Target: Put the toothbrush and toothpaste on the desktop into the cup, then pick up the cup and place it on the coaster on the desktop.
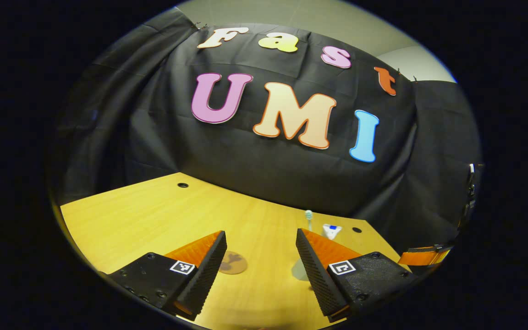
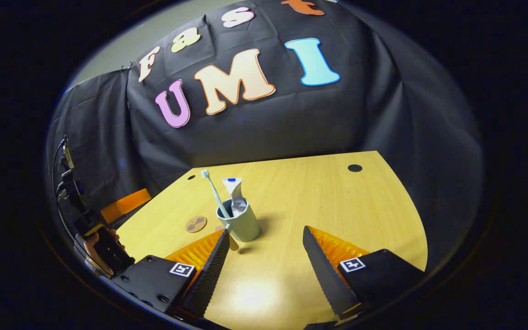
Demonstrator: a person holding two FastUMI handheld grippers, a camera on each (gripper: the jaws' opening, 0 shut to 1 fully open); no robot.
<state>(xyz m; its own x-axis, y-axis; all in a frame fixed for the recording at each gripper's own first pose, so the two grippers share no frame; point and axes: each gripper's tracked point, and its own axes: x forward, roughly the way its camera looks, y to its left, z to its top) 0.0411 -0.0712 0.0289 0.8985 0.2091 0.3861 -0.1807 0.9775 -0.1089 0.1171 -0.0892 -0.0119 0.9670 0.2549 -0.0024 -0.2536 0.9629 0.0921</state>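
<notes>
In the right gripper view a grey-green cup (image 2: 244,225) stands upright on the wooden desktop (image 2: 337,206). A toothbrush (image 2: 211,190) and a toothpaste tube (image 2: 235,192) stick out of it. A round brown coaster (image 2: 195,224) lies flat just left of the cup, apart from it. My right gripper (image 2: 264,266) is open and holds nothing; the cup is just beyond its left fingertip. My left gripper (image 1: 259,270) is open and holds nothing. In its view the coaster (image 1: 233,263) lies by its left finger, and the toothbrush head (image 1: 309,214) and tube top (image 1: 331,230) rise behind its right finger.
Black cloth walls close the desk at the back and sides. Cable holes (image 2: 354,168) sit near the desk's far edge. A hand (image 2: 93,245) holds the other gripper's handle at the lower left of the right gripper view, with cables above it.
</notes>
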